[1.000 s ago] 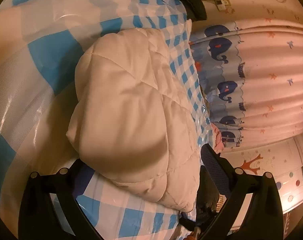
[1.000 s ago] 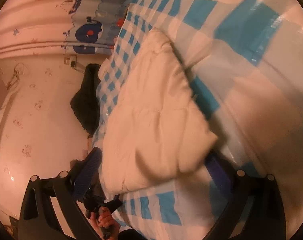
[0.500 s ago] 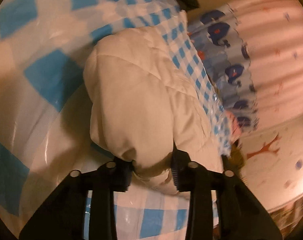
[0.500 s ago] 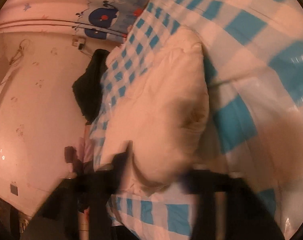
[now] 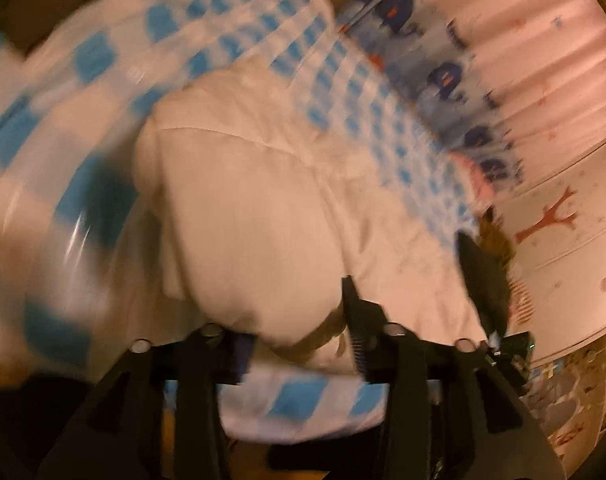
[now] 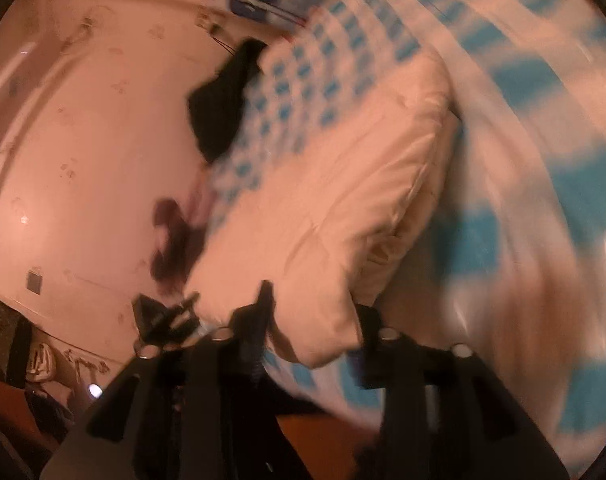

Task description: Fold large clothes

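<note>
Now both fingers (image 5: 349,308) (image 6: 263,304) (jaws opening) grip the puffy white jacket's (image 5: 255,232) near edge.

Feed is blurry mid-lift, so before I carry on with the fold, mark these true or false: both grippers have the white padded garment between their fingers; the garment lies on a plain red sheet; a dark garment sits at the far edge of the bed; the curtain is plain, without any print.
1. Both the left gripper and the right gripper have the white padded garment between their fingers. True.
2. It lies on a plain red sheet. False: the checked cover is blue and white.
3. A dark garment sits at the bed's far edge. True.
4. The curtain is plain. False: it shows blue whales.
</note>
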The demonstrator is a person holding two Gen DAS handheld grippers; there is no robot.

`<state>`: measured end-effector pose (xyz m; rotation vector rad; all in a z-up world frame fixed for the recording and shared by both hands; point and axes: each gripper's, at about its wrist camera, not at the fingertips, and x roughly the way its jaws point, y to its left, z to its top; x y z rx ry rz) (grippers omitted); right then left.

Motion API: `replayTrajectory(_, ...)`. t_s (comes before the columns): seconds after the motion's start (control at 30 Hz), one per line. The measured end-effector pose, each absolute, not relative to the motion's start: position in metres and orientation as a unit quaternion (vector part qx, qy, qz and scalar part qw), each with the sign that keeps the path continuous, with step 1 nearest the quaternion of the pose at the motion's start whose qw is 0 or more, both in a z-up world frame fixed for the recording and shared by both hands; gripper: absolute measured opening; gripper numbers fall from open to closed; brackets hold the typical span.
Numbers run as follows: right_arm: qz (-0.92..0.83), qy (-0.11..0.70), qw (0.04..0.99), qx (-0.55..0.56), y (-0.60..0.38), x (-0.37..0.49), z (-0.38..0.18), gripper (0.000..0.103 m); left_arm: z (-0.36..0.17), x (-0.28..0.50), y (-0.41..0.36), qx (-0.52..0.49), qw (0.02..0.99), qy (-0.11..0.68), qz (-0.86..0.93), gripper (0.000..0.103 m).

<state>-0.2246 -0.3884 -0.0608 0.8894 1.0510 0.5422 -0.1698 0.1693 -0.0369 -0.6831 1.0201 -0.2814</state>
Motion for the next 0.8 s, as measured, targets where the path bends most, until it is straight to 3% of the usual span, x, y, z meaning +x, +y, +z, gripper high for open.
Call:
replayTrajectory(0.13, 0.248, 0.470, 0.698, 0.480, -0.407, -0.229, -0.096, 0.066, -0.069, -0.180, 0.181, -0.369, 0.793, 0.473, -0.108, 0.065)
replayTrajectory(0.3, 0.266, 0.465, 0.685, 0.493, -0.395, -0.203, -0.102, 0.068, -0.064, -0.175, 0.174, -0.363, 0.812, 0.448, -0.087, 0.082)
replayTrajectory(0.37, 0.266, 0.461, 0.695, 0.483, -0.389, -0.198, -0.100, 0.066, -0.061, -0.170, 0.168, -0.348, 0.823, 0.444, -0.073, 0.082)
replayTrajectory(0.4, 0.262, 0.460, 0.702, 0.477, -0.388, -0.197, -0.099, 0.053, -0.060, -0.168, 0.163, -0.336, 0.829, 0.442, -0.067, 0.082)
replayTrajectory(0.43, 0.258, 0.460, 0.709, 0.468, -0.388, -0.199, -0.098, 0.042, -0.059, -0.168, 0.160, -0.328, 0.835, 0.438, -0.062, 0.081)
replayTrajectory(0.5, 0.258, 0.455, 0.717, 0.460, -0.387, -0.203, -0.094, 0.035, -0.055, -0.169, 0.155, -0.309, 0.846, 0.428, -0.065, 0.060)
replayTrajectory(0.53, 0.257, 0.454, 0.725, 0.450, -0.386, -0.209, -0.090, 0.034, -0.052, -0.172, 0.152, -0.290, 0.856, 0.424, -0.066, 0.050)
replayTrajectory(0.6, 0.262, 0.450, 0.734, 0.436, -0.383, -0.220, -0.080, 0.033, -0.043, -0.179, 0.145, -0.261, 0.869, 0.414, -0.068, 0.043)
replayTrajectory(0.77, 0.254, 0.469, 0.731, 0.424, -0.389, -0.244, -0.085, 0.034, -0.034, -0.201, 0.131, -0.199, 0.891, 0.400, -0.076, 0.042)
replayTrajectory(0.8, 0.250, 0.483, 0.723, 0.426, -0.391, -0.245, -0.092, 0.039, -0.036, -0.202, 0.129, -0.195, 0.892, 0.400, -0.075, 0.044)
